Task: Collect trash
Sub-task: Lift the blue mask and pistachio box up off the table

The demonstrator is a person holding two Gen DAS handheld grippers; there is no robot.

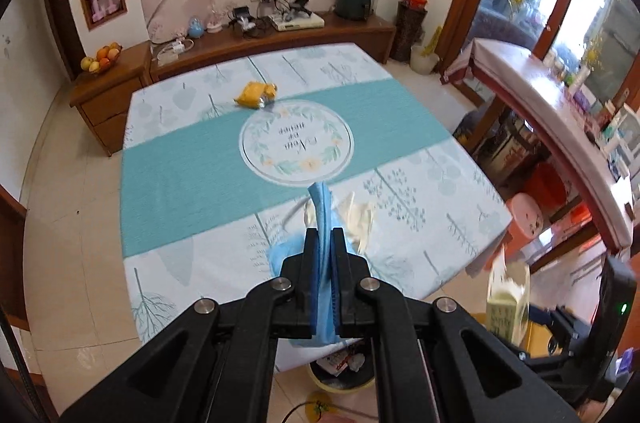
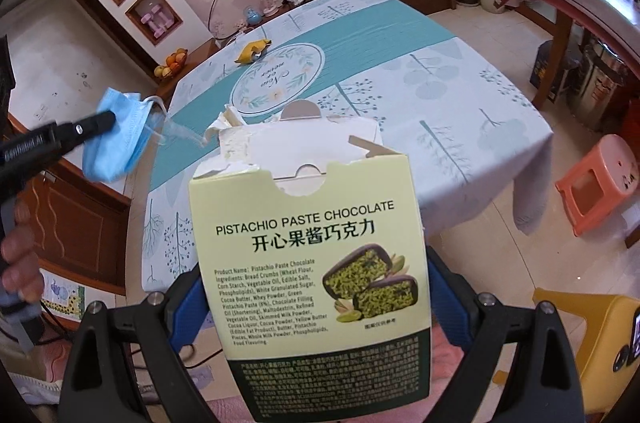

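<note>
My left gripper (image 1: 323,239) is shut on a blue face mask (image 1: 322,211), held above the near edge of the table (image 1: 200,159); the mask also shows in the right wrist view (image 2: 120,139). My right gripper (image 2: 312,287) is shut on an opened pistachio chocolate box (image 2: 308,263), held up near the table's front right; the box also shows in the left wrist view (image 1: 507,299). A crumpled yellow wrapper (image 1: 256,94) lies on the far part of the table, and shows in the right wrist view (image 2: 252,51). A trash bin (image 1: 340,371) with litter stands on the floor below my left gripper.
A pink stool (image 2: 600,179) stands right of the table and a yellow stool (image 2: 592,335) nearer. A wooden TV cabinet (image 1: 280,39) runs along the far wall. A sideboard with bottles (image 1: 560,103) stands at the right. A fruit bowl (image 1: 102,57) sits far left.
</note>
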